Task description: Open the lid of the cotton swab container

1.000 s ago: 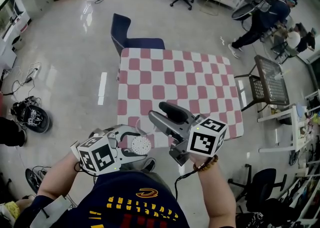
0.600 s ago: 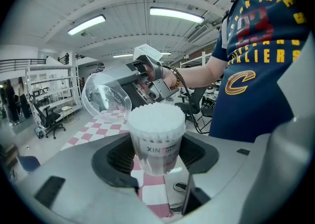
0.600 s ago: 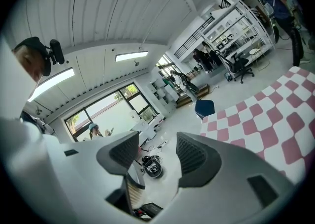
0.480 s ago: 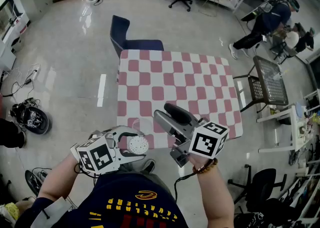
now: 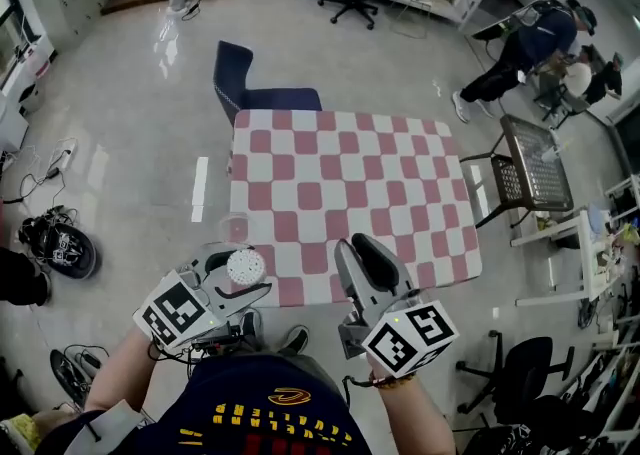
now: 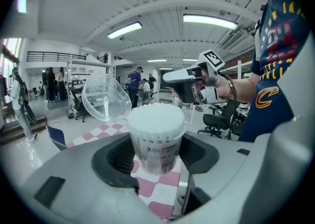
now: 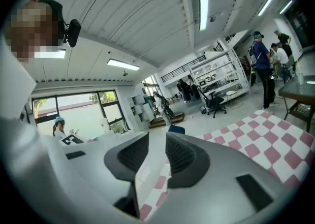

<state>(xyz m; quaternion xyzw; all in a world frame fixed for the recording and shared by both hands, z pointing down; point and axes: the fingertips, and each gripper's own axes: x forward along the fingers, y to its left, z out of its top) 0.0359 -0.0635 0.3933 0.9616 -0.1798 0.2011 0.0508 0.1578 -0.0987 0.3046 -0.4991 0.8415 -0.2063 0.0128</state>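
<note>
The cotton swab container (image 6: pixel 156 134), a clear tub packed with white swab tips, stands upright between the pads of my left gripper (image 6: pixel 155 156), which is shut on its body. Its clear lid (image 6: pixel 105 98) is flipped back and stands open behind it. In the head view the container (image 5: pixel 245 266) shows its white top at the left gripper (image 5: pixel 243 275), just off the table's near left edge. My right gripper (image 5: pixel 352 255) is to the container's right, apart from it. In its own view the right gripper (image 7: pixel 156 155) has closing jaws with a narrow gap and nothing between them.
A red-and-white checkered table (image 5: pixel 340 173) lies ahead, with a blue chair (image 5: pixel 255 95) at its far left corner. A black mesh chair (image 5: pixel 535 168) stands to its right. A person (image 5: pixel 530 38) bends over at the far right. Cables and gear (image 5: pixel 55 243) lie on the floor at left.
The left gripper has carried the container leftward and a little forward. The right gripper has drawn back toward my body, away from the container, and its jaws have narrowed.
</note>
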